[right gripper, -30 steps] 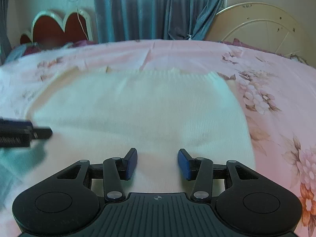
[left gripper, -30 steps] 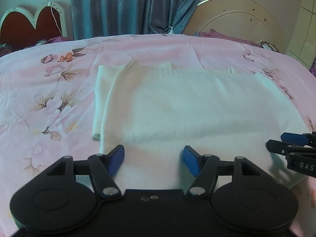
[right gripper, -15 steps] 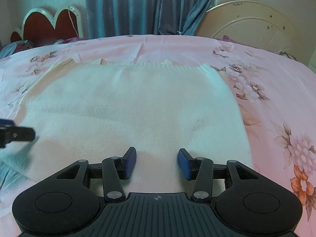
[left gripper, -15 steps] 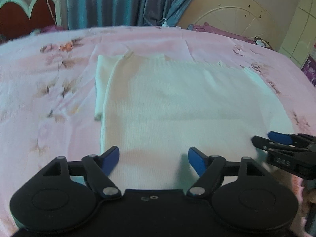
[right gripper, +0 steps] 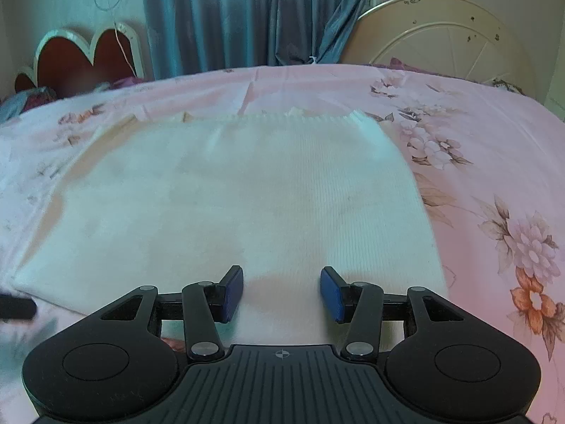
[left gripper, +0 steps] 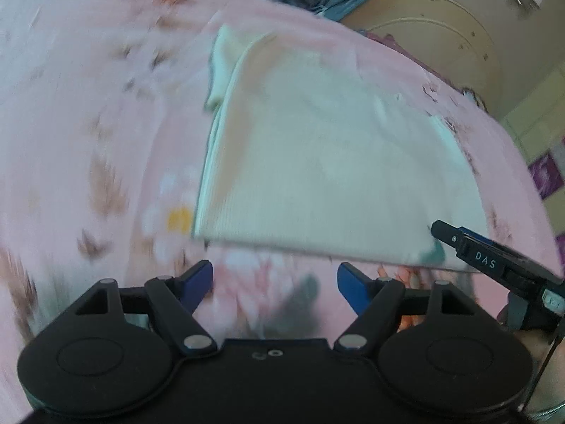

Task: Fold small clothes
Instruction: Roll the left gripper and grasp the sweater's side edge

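Behind, blue curtain [right gripper: 254, 17], cream round board [right gripper: 448, 35], red headboard [right gripper: 84, 56]

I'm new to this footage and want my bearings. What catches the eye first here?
A white knit garment lies flat in the middle of a pink floral bedsheet. The right hand-held gripper sits open over the garment's near edge. The left hand-held gripper is open over bare sheet, just short of that edge.
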`<state>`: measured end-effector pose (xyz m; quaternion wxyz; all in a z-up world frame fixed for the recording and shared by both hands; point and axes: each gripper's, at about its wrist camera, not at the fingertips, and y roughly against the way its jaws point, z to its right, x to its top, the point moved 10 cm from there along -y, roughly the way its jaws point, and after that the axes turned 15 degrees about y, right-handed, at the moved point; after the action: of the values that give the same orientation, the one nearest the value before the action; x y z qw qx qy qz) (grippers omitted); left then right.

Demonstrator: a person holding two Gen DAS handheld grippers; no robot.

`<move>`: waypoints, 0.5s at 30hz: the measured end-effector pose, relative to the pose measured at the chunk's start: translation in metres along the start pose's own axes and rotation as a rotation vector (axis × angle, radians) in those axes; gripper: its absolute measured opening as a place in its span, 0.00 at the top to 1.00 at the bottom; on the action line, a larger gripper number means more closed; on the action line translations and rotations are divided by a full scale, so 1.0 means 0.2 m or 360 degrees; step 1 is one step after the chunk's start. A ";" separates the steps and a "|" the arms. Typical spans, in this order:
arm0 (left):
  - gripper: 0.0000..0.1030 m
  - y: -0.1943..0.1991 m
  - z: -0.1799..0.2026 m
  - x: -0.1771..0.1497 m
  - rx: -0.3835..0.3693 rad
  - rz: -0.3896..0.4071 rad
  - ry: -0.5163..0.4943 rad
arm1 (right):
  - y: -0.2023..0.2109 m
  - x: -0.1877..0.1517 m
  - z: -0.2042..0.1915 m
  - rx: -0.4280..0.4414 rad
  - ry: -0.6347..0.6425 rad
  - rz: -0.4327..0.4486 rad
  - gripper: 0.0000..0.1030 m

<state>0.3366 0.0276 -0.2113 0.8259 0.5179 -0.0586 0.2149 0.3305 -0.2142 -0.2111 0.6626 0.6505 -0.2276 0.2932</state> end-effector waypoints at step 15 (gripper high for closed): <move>0.13 -0.17 0.02 0.18 -0.0541 0.0272 0.0789 | -0.02 0.16 -0.08 0.0227 0.0033 0.0120 0.53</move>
<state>0.3849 0.0215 -0.2264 0.8687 0.2975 0.0661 0.3905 0.3545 -0.1951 -0.1933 0.6054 0.6839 -0.2236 0.3402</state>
